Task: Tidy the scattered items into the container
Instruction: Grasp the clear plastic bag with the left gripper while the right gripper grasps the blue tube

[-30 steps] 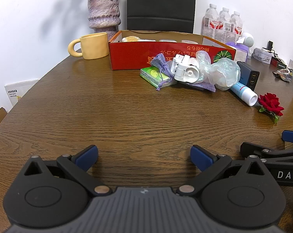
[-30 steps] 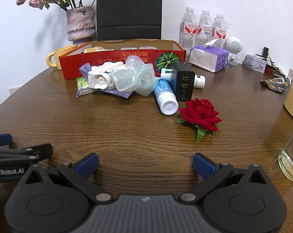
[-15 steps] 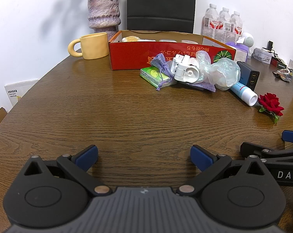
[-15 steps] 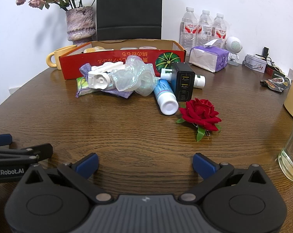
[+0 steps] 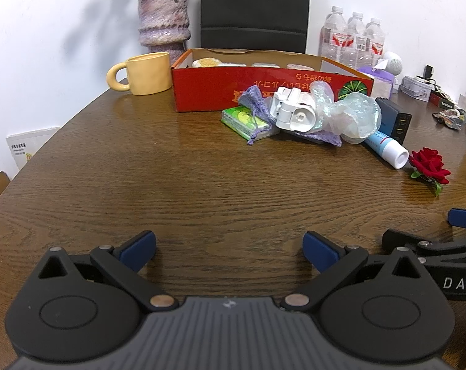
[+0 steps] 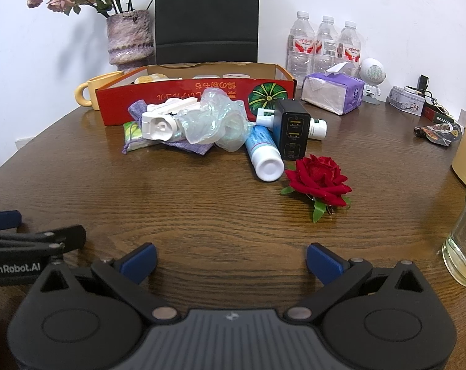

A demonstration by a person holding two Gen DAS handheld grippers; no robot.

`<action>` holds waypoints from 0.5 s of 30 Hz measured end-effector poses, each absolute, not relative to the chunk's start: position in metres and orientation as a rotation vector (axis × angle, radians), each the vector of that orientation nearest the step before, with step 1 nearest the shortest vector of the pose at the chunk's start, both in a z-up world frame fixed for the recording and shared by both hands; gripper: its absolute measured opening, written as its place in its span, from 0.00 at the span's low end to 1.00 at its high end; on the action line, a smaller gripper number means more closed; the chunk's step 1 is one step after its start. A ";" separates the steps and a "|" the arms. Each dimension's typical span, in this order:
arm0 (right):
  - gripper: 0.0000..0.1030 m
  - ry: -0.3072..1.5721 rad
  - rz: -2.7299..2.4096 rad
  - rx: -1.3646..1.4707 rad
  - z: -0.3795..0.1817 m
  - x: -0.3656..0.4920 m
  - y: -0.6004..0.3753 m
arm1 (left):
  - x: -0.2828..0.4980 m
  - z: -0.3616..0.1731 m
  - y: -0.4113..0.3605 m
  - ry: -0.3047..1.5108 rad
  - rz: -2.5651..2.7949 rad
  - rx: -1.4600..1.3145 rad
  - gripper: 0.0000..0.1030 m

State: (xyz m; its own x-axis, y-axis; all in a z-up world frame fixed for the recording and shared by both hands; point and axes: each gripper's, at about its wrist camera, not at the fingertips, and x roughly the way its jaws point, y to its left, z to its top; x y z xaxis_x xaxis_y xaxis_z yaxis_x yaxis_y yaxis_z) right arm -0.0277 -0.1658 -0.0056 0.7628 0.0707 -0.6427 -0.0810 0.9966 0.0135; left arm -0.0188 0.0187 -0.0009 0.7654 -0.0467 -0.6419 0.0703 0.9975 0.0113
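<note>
A red cardboard box (image 5: 226, 92) (image 6: 183, 92) stands at the far side of the table with a few items inside. In front of it lies a pile: a green tissue pack (image 5: 243, 118), a purple pouch (image 6: 188, 146), a white plastic device (image 5: 293, 112) (image 6: 160, 126), crumpled clear plastic (image 6: 214, 121), a blue-and-white tube (image 6: 263, 151), a black charger (image 6: 293, 132) and a white bottle (image 6: 317, 128). A red rose (image 6: 320, 178) (image 5: 430, 165) lies nearest my right gripper. My left gripper (image 5: 229, 248) and right gripper (image 6: 231, 260) are both open and empty, low over the near table, well short of the pile.
A yellow mug (image 5: 146, 74) and a purple vase (image 5: 163, 17) stand left of the box. A black chair back (image 6: 206, 15), water bottles (image 6: 323, 43), a tissue pack (image 6: 334, 92) and small clutter are behind. A glass of water (image 6: 464, 246) stands at the right edge.
</note>
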 end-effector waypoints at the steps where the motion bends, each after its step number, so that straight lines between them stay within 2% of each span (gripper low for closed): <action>1: 0.98 0.705 0.094 -0.029 -0.004 -0.028 -0.166 | -0.018 0.001 0.019 0.690 -0.069 0.036 1.00; 2: 0.92 0.706 0.103 -0.042 0.001 -0.028 -0.167 | -0.017 0.004 0.018 0.680 -0.078 0.034 1.00; 7: 0.90 0.573 0.161 -0.097 0.037 -0.014 -0.178 | 0.017 0.026 0.009 0.631 -0.172 0.021 1.00; 9: 0.79 0.569 0.175 -0.117 0.041 0.008 -0.182 | 0.038 0.036 0.002 0.614 -0.182 0.039 1.00; 11: 0.62 0.590 0.177 -0.133 0.040 0.031 -0.187 | 0.055 0.049 -0.001 0.571 -0.203 0.035 1.00; 13: 0.56 0.618 0.186 -0.132 0.035 0.049 -0.192 | 0.069 0.058 -0.005 0.558 -0.265 0.007 1.00; 15: 0.56 0.623 0.198 -0.123 0.029 0.055 -0.194 | 0.082 0.056 -0.017 0.582 -0.344 -0.007 1.00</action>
State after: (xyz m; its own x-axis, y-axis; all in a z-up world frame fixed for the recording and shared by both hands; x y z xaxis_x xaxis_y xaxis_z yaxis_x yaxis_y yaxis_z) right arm 0.0554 -0.1943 0.0289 0.7939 0.1468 -0.5901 -0.2208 0.9738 -0.0548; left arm 0.0822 -0.0165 0.0559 0.7799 -0.3202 -0.5378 0.3164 0.9431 -0.1026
